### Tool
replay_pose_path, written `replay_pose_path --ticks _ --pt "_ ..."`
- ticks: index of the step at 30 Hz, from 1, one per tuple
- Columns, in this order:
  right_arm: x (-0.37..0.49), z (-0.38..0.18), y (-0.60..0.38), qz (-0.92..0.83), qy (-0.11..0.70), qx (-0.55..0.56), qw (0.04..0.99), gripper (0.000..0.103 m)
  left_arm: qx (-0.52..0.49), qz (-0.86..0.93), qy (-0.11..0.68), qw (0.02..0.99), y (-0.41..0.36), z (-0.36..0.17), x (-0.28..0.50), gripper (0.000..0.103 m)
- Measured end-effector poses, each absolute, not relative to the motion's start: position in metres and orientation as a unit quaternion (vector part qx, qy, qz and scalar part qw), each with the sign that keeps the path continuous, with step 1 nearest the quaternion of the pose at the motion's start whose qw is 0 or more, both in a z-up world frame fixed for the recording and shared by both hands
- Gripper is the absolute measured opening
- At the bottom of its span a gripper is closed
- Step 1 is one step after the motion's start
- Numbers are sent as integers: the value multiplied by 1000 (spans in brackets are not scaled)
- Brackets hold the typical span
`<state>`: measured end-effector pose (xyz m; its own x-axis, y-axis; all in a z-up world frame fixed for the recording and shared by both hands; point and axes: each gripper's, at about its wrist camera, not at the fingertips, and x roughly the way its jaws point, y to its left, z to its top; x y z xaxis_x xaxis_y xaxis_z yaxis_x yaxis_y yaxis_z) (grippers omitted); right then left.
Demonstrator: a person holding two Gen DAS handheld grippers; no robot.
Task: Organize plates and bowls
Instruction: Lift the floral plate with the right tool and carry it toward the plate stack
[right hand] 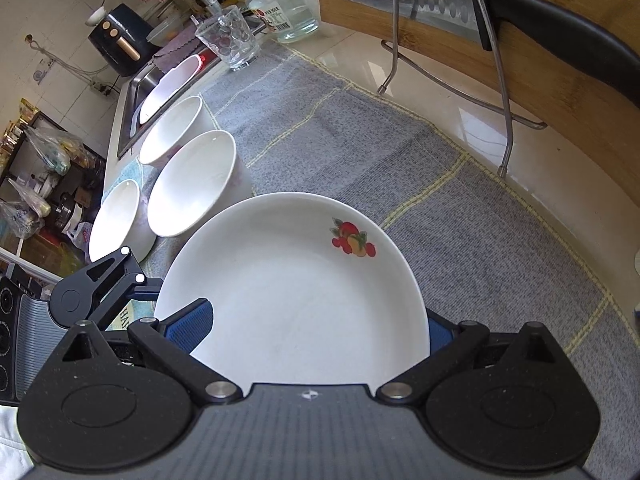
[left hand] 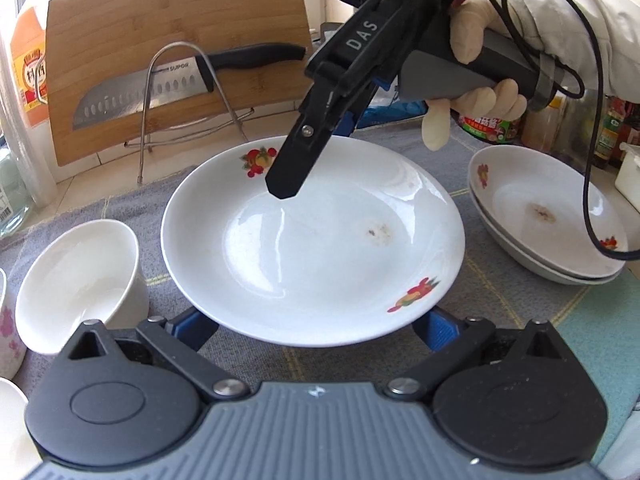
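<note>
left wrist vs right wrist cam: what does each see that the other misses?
Left wrist only: the stacked fruit-print plates at right, the gloved hand holding the right gripper, and sauce bottles behind.
Right wrist only: the sink, a drinking glass, a glass jar, and three white bowls in a row.
Both: the fruit-print plate both grippers flank, the grey mat, the knife on the cutting board.

A white plate [right hand: 296, 292] with a fruit print sits between the right gripper [right hand: 316, 328] jaws; three white bowls [right hand: 192, 188] stand beyond the left jaw.
</note>
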<state>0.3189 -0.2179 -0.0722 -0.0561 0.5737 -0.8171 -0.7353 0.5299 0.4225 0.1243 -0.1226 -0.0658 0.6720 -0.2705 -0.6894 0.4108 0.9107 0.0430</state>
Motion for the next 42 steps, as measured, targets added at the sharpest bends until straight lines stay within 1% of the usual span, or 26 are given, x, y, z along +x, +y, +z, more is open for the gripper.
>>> replay_pose_path --ticks 15,27,42 --pt "275 -48 -263 421 532 -42 733 103 116 -268 337 895 -135 -43 108 101" --pt "237 -43 -330 344 532 4 774 103 135 -362 331 861 -170 -37 105 101" --pt "193 -65 -398 262 539 71 797 103 159 -442 337 816 -207 -44 106 101"
